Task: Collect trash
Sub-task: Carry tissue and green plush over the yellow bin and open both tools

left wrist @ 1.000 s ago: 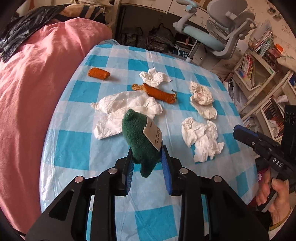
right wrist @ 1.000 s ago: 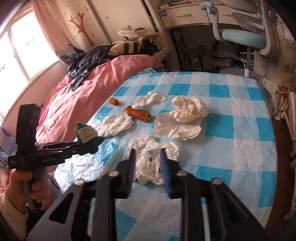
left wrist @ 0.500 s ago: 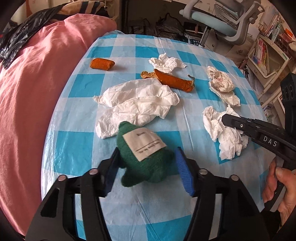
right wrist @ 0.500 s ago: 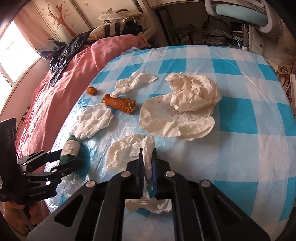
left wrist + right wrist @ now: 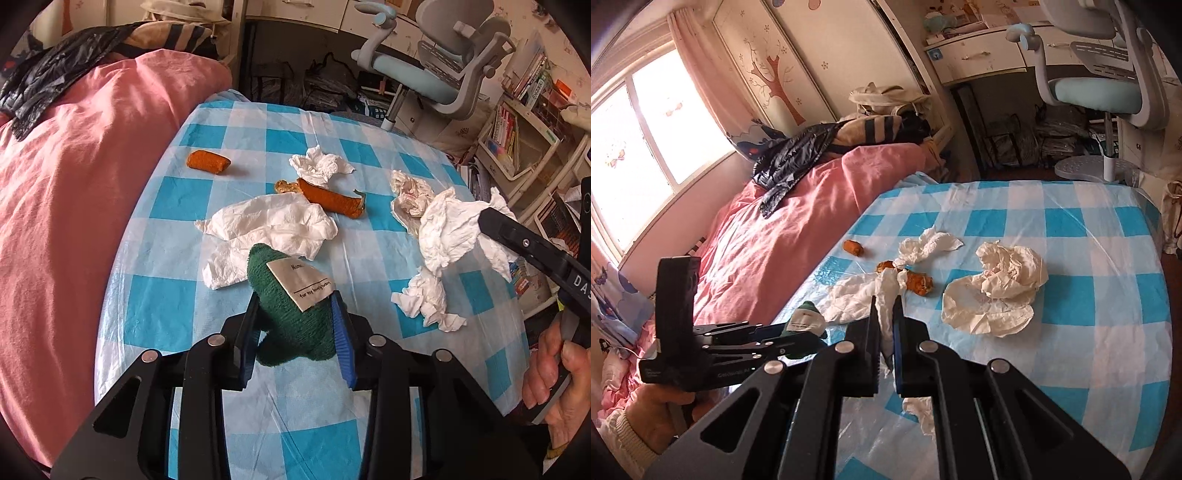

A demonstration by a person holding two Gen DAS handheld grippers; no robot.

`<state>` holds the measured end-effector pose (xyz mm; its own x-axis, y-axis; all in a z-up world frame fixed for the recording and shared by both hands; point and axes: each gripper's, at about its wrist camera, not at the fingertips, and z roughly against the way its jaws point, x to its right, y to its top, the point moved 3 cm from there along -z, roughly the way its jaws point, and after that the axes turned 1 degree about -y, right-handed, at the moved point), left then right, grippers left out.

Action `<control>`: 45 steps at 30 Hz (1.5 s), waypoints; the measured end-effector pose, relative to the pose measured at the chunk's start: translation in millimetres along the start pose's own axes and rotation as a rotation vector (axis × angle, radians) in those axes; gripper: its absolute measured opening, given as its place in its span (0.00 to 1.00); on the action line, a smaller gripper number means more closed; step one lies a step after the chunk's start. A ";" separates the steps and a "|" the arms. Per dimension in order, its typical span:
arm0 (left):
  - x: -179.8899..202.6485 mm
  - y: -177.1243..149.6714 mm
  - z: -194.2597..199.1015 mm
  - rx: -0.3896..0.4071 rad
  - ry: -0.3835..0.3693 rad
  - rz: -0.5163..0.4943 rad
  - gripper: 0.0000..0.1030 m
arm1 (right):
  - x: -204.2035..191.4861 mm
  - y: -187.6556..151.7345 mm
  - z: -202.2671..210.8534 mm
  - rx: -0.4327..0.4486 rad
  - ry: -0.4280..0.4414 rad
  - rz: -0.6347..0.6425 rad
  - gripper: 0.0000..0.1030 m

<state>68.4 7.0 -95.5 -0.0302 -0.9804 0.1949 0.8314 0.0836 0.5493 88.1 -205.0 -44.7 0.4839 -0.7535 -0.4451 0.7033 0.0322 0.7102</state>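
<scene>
The left gripper (image 5: 295, 325), at the bottom centre of the left wrist view, has a green knitted toy (image 5: 291, 314) with a white paper label (image 5: 301, 282) between its blue pads; its jaws are closing on the toy, and both pads press its sides. The toy hangs just above the blue-and-white checked tablecloth (image 5: 177, 306).

The right gripper (image 5: 885, 332), low in the middle of the right wrist view, is clamped tight on a crumpled white tissue (image 5: 886, 295). The tissue sticks up past the fingertips and a tail of it hangs below the jaws. In the left wrist view the same tissue (image 5: 450, 229) shows at the right edge of the frame, lifted off the cloth at the tip of the black tool, with the person's hand (image 5: 554, 369) on the handle in the lower right corner.

Other trash lies spread on the cloth. A wide flat tissue (image 5: 273, 229) sits at the centre of the left view, just beyond the toy. An orange peel strip (image 5: 332, 199) lies above it, touching a small tissue wad (image 5: 317, 166). A short orange piece (image 5: 207, 162) lies apart toward the upper left, near the pink bedcover (image 5: 66, 184). A stained tissue ball (image 5: 410, 192) lies at the right, partly behind the lifted one.

An office chair (image 5: 436, 66) stands in the upper right.
</scene>
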 end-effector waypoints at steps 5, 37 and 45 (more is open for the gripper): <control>9.0 -7.7 26.5 0.094 0.073 -0.059 0.34 | -18.6 -3.0 22.9 0.022 0.056 0.018 0.06; 35.9 -153.7 115.7 0.172 0.136 -0.013 0.35 | -121.2 -226.7 61.4 -0.386 0.015 0.233 0.10; 42.9 -183.0 123.7 0.142 0.121 -0.008 0.35 | -104.5 -228.6 76.5 -0.327 -0.077 0.166 0.44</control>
<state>-153.7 -28.2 -87.2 0.0375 -0.9948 0.0950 0.7442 0.0913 0.6617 -163.1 -183.8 -118.8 0.5740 -0.7668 -0.2873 0.7535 0.3573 0.5518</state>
